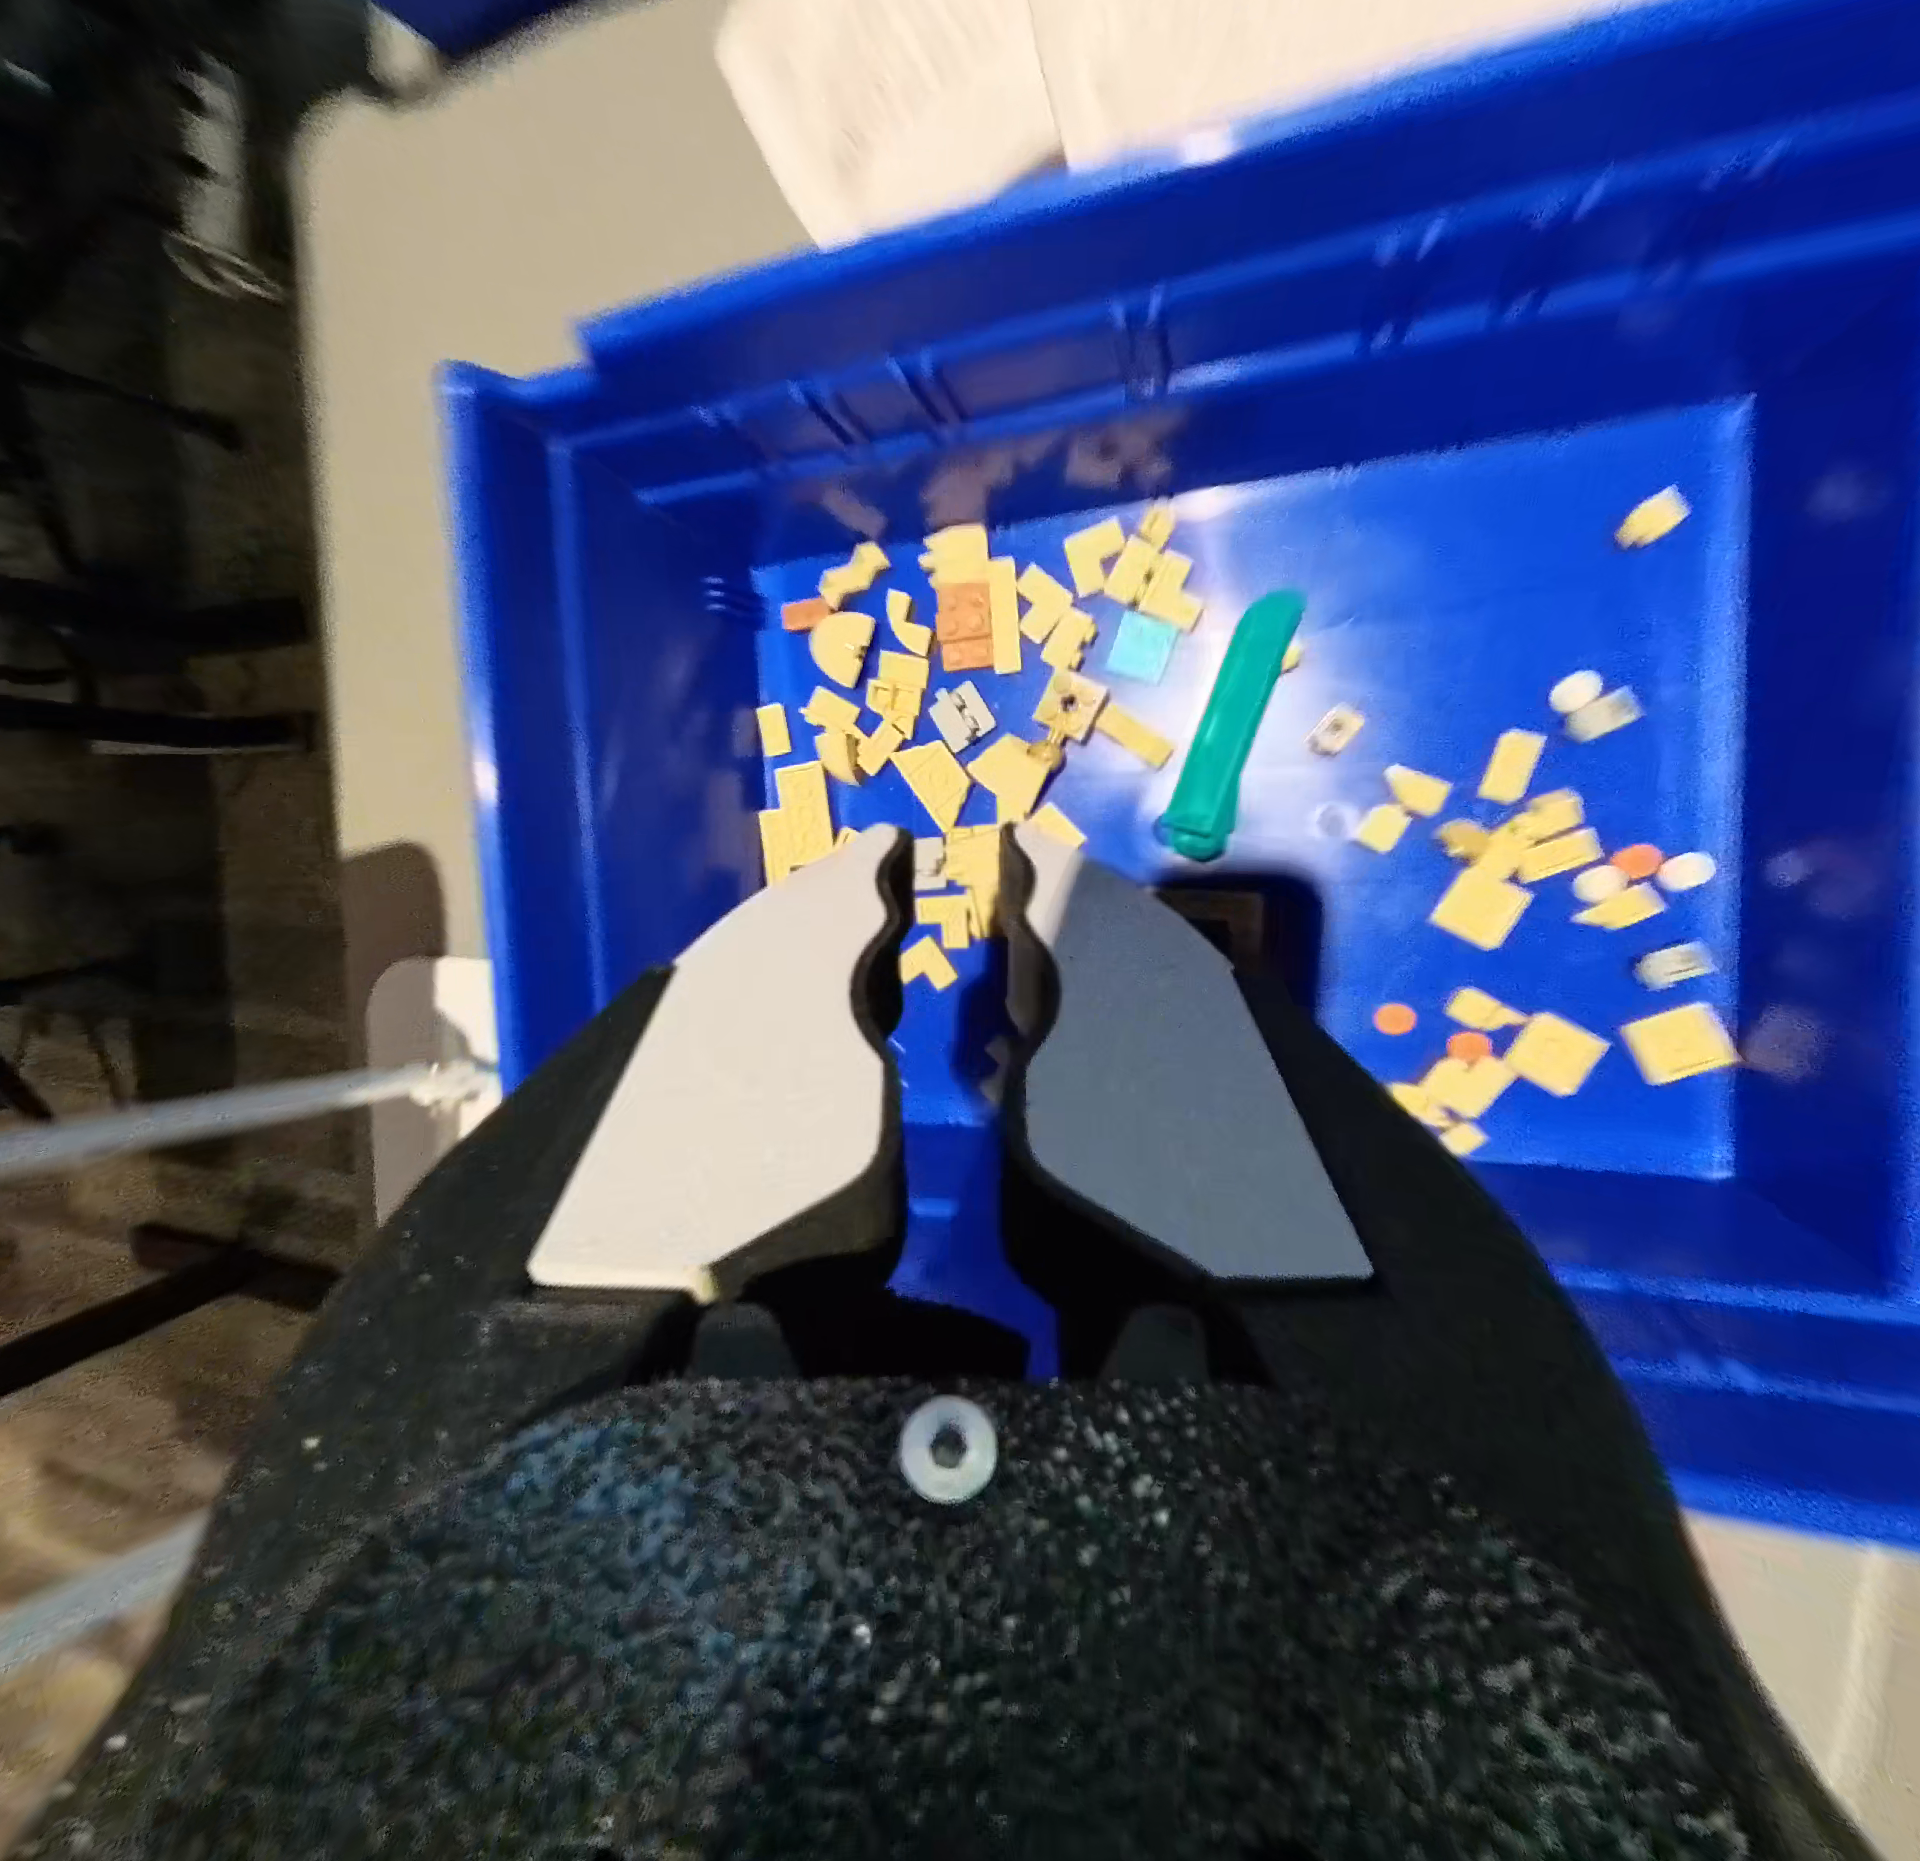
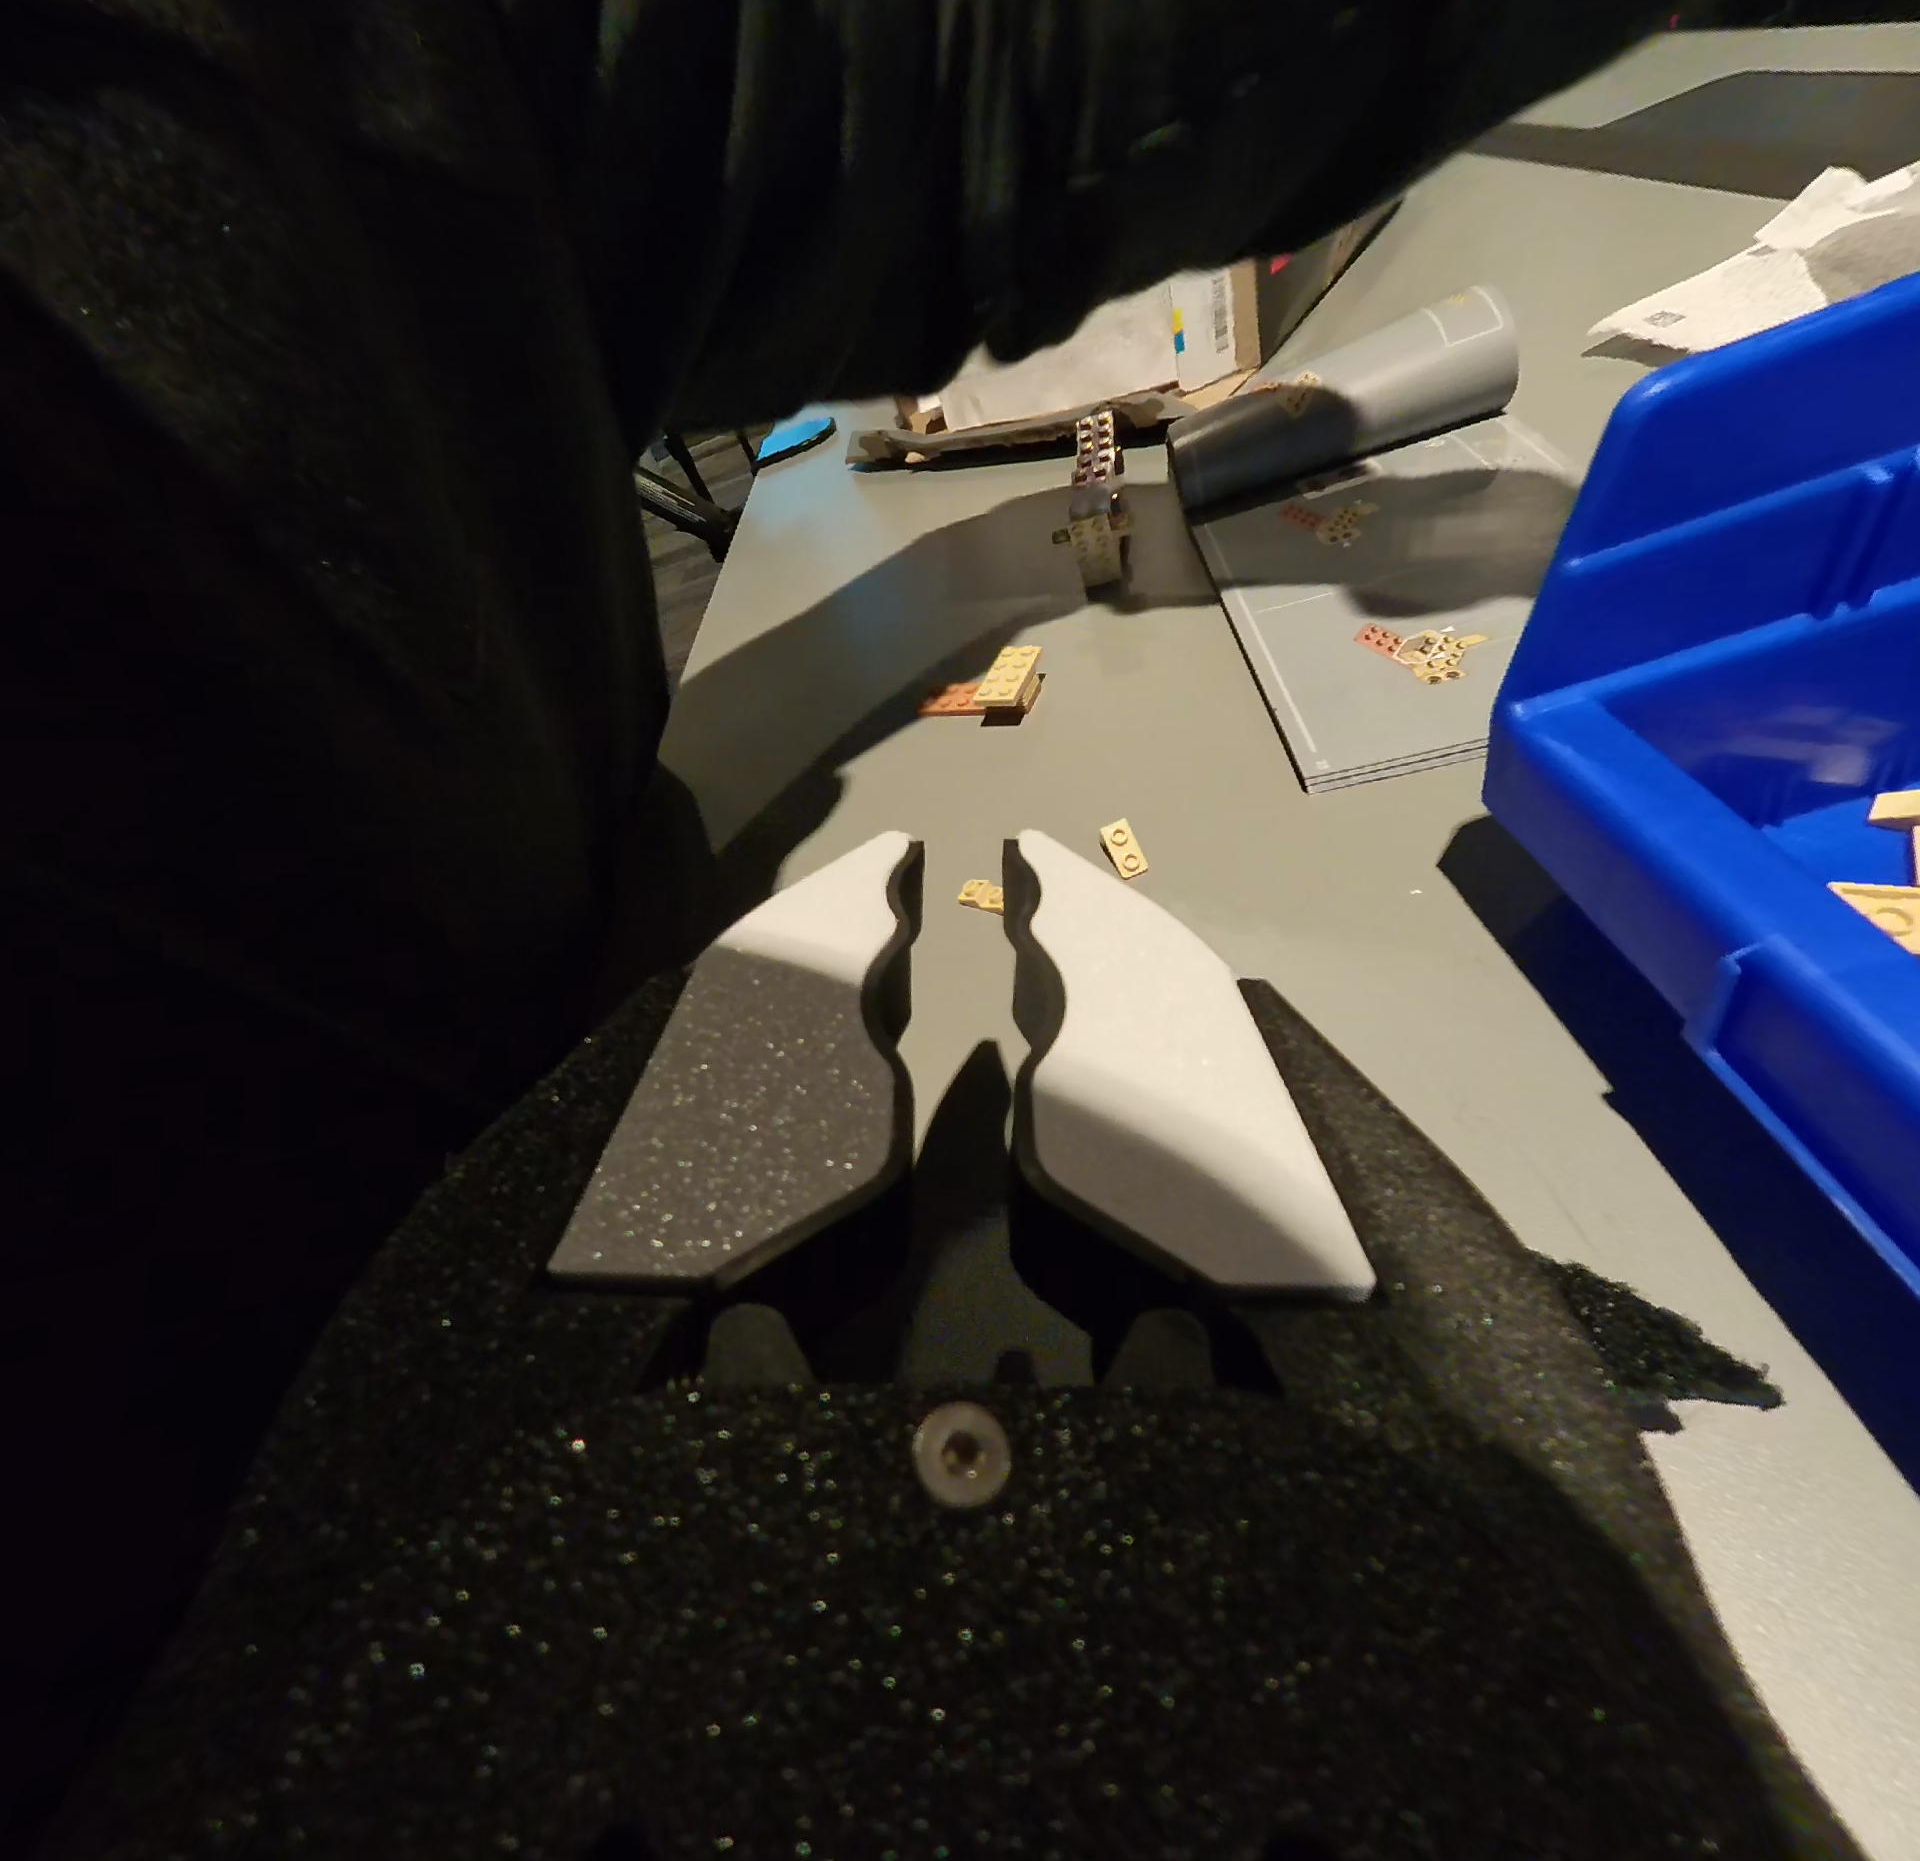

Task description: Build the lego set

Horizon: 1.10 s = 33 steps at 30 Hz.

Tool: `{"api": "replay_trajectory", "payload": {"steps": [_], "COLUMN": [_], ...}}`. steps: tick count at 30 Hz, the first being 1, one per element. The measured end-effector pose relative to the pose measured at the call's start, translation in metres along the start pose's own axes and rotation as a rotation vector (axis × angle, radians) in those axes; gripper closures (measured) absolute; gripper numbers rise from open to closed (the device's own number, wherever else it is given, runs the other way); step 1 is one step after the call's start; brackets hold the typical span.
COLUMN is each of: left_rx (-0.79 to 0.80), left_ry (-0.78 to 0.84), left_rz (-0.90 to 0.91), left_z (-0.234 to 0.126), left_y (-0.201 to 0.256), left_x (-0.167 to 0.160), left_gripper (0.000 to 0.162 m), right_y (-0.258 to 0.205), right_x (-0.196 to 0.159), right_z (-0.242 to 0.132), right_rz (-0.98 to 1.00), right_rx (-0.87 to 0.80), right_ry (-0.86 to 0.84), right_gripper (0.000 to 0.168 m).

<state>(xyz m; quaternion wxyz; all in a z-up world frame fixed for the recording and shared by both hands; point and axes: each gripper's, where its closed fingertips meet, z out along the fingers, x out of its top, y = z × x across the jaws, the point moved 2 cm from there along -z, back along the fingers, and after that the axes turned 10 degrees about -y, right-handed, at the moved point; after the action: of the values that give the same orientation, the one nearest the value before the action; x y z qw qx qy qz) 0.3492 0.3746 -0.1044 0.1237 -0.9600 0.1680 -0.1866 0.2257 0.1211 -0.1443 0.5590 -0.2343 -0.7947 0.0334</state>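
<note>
— What did the pieces look like, starting at the left?

— Mostly tan plates heaped in the blue bin [image 1: 540,668], a teal separator tool [image 1: 1231,725] lying right of the heap, its long axis running near to far. The left hand-held gripper [image 1: 956,843] hung above the heap, released, nothing between its fingers.

— And the right?

— The right hand-held gripper [image 2: 961,850] was parted too, empty, low over the grey worktop [image 2: 1299,980]. A tiny tan piece [image 2: 980,893] lay between its tips. A tan two-stud plate [image 2: 1125,848] sat just right, angled diagonally. Farther off, a tan-and-brown stacked plate [image 2: 992,687].
</note>
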Motion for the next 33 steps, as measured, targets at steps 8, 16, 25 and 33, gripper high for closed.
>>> {"api": "replay_trajectory", "payload": {"steps": [8, 16, 25, 33], "left_rx": [0.083, 0.195, 0.429, 0.316], "left_ry": [0.348, 0.701, 0.708, 0.820], "left_rz": [-0.265, -0.560, -0.475, -0.543], "left_z": [-0.072, -0.090, -0.080, -0.077], "left_y": [0.045, 0.096, 0.110, 0.122], "left_x": [-0.009, -0.016, -0.027, -0.022], "left_gripper": [0.145, 0.138, 0.138, 0.139], "right_y": [0.001, 0.003, 0.004, 0.005], "right_x": [0.000, 0.002, 0.003, 0.004], "right_z": [0.000, -0.002, -0.003, -0.004], "right_rz": [0.001, 0.000, -0.006, 0.012], "right_rx": [-0.007, -0.028, -0.037, -0.028], "right_ry": [0.002, 0.023, 0.029, 0.040], "right_gripper": [0.154, 0.153, 0.153, 0.154]}}
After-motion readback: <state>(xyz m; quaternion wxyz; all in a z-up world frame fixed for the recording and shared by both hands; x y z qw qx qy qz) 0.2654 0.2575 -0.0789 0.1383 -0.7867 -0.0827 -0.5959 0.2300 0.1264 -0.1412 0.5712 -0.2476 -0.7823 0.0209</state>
